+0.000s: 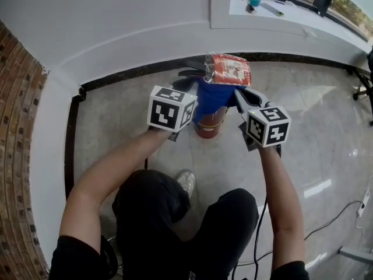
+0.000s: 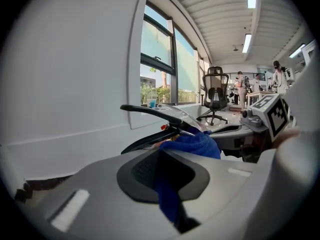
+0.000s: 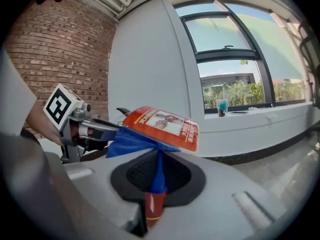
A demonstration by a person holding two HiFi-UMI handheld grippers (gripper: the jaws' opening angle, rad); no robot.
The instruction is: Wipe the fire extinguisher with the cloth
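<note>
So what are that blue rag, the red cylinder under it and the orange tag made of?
The blue cloth looks like soft, matte fabric: it drapes and bunches. The fire extinguisher body seems painted metal, glossy red with reflections. The orange tag appears to be printed card under shiny plastic, though I can't be sure.

My cloth (image 1: 210, 101): soft, matt blue terry. Under it, the fire extinguisher (image 1: 210, 127): glossy red metal; its tag (image 1: 229, 69), shiny laminate. The floor (image 1: 326, 127): polished tile.

No legible text; only illegible print on the red tag (image 3: 161, 126) of the fire extinguisher (image 1: 208, 126).
</note>
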